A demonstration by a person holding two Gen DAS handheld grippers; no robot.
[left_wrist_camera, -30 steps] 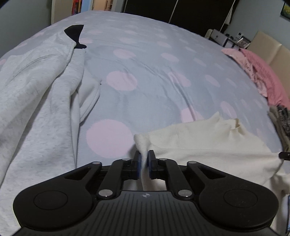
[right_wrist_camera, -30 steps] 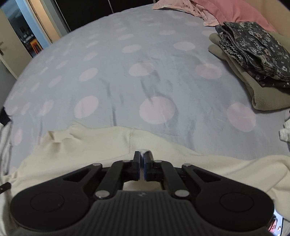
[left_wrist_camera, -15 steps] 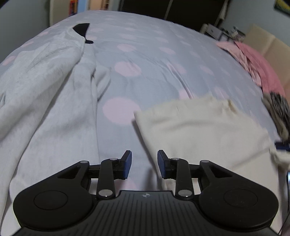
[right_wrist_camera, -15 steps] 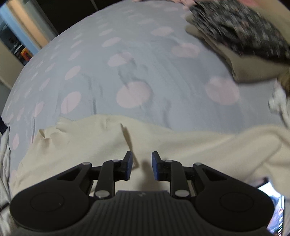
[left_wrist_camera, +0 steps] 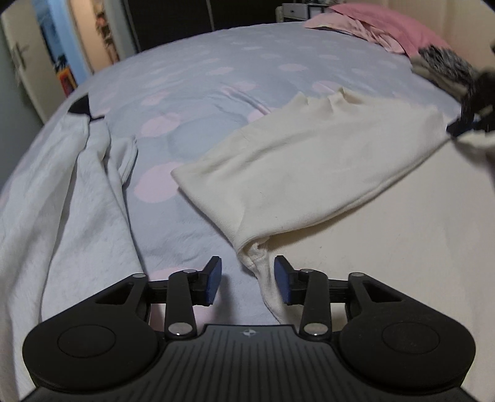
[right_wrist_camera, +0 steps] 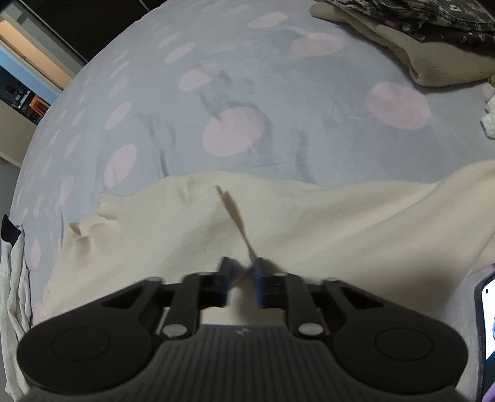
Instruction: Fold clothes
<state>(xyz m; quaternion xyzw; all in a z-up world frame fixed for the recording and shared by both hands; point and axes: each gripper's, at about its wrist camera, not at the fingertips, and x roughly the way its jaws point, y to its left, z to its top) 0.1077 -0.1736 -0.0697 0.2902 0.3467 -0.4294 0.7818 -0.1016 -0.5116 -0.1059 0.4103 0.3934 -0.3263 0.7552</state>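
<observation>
Left gripper (left_wrist_camera: 247, 280): jaws wide apart, holding nothing; a puckered fold corner of the cream garment (left_wrist_camera: 309, 160) lying loose between the blue pads (left_wrist_camera: 213, 280), nearer the right one, touching neither as far as can be told. Cream garment spread flat on the pale blue bedspread with pink dots (left_wrist_camera: 216, 77), a folded-over sleeve or panel running from about 6 o'clock up toward 1 o'clock, more of the cloth filling the 3 to 5 o'clock area. At 9 o'clock, a light grey sweatshirt (left_wrist_camera: 62, 201) lying rumpled, apart from the cream piece, a dark patch at its far end near 10 o'clock. At 1 o'clock, pink cloth (left_wrist_camera: 386, 31) against the far edge of the bed; beside it a dark patterned pile, blurred. At 3 o'clock, the other tool, blurred, at the cream cloth's edge.

Right gripper (right_wrist_camera: 241, 280): motion-blurred, jaws narrowly parted with a raised ridge of the cream garment (right_wrist_camera: 309, 222) between them; grip or no grip, cannot tell. Garment stretching from 9 o'clock to 3 o'clock across the lower middle. At 1 o'clock, a folded beige item (right_wrist_camera: 433, 65) with a dark floral garment (right_wrist_camera: 417, 15) stacked on top. At 4 o'clock, a phone (right_wrist_camera: 487, 324), screen lit.
</observation>
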